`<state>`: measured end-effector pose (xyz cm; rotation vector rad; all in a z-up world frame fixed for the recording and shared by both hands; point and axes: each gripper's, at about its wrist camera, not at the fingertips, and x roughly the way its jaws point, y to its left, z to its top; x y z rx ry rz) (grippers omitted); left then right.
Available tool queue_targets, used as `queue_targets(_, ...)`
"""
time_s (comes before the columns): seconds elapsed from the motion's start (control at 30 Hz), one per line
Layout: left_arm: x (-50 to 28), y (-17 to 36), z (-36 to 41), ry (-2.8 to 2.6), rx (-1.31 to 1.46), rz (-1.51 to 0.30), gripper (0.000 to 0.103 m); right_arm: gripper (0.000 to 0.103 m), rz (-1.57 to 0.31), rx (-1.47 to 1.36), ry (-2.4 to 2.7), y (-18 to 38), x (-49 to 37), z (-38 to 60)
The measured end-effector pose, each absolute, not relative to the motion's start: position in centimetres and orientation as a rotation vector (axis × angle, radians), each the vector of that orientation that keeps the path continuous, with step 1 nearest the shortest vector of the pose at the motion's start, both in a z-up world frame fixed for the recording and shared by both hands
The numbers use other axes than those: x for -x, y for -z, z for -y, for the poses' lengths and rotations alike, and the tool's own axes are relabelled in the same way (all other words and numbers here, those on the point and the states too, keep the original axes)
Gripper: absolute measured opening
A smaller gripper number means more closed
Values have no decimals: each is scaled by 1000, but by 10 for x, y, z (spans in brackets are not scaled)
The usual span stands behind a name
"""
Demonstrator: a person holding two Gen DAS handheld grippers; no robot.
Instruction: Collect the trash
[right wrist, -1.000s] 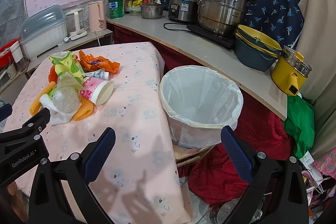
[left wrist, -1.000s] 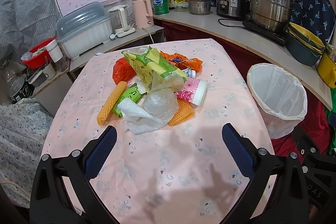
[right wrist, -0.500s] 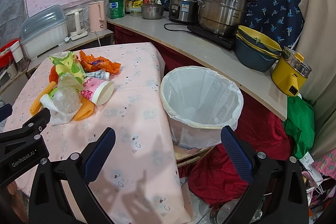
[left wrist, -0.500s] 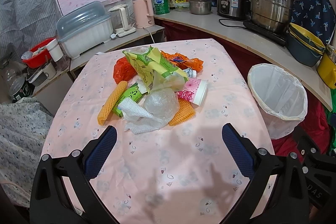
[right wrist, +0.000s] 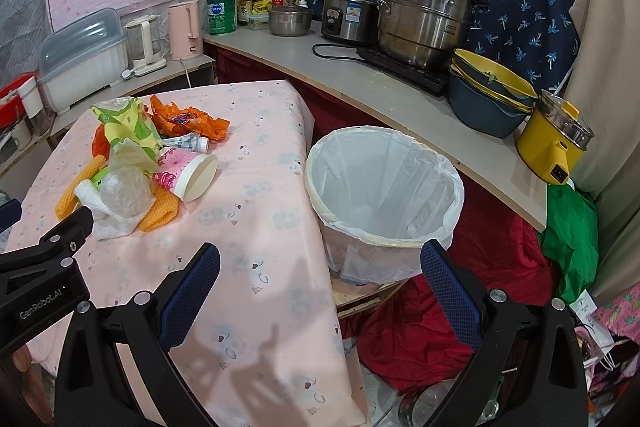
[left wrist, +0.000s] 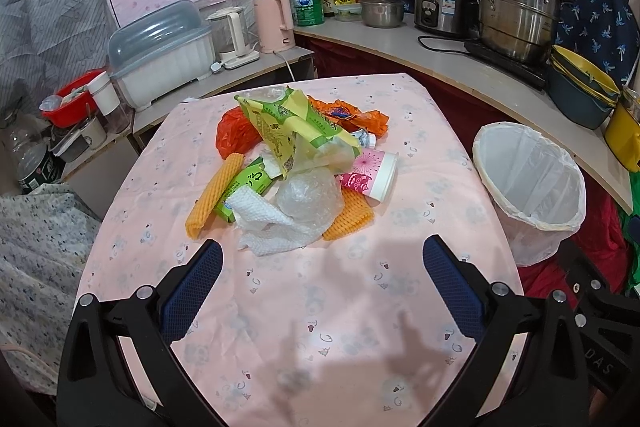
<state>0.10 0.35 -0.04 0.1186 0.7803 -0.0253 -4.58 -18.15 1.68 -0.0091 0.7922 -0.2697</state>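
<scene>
A heap of trash lies mid-table on the pink cloth [left wrist: 320, 307]: a yellow-green wrapper [left wrist: 288, 131], an orange bag [left wrist: 352, 115], a red bag [left wrist: 232, 139], a pink paper cup [left wrist: 372, 175], a clear plastic ball [left wrist: 310, 193], white foam wrap [left wrist: 268, 227] and orange foam nets [left wrist: 214, 195]. A white-lined bin [left wrist: 528, 187] stands right of the table; it also shows in the right wrist view [right wrist: 384, 195]. My left gripper [left wrist: 322, 283] is open and empty, just short of the heap. My right gripper [right wrist: 320, 287] is open and empty, over the table edge beside the bin.
A curved counter [right wrist: 400, 95] behind the bin holds steel pots [right wrist: 420, 19], stacked bowls [right wrist: 492, 99] and a yellow pot [right wrist: 560, 143]. Kettles [left wrist: 272, 23] and a covered dish rack [left wrist: 160, 55] stand beyond the table. Red cloth [right wrist: 460, 307] lies under the bin.
Both views have shifted only very slightly. The trash and the bin have not moved, and both grippers stay open.
</scene>
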Motion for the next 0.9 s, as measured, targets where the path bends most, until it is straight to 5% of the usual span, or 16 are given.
queue_targets(0.9,-70,40,-114,-32,-76,-869,96,93,-758,56,115,-25,-41,93)
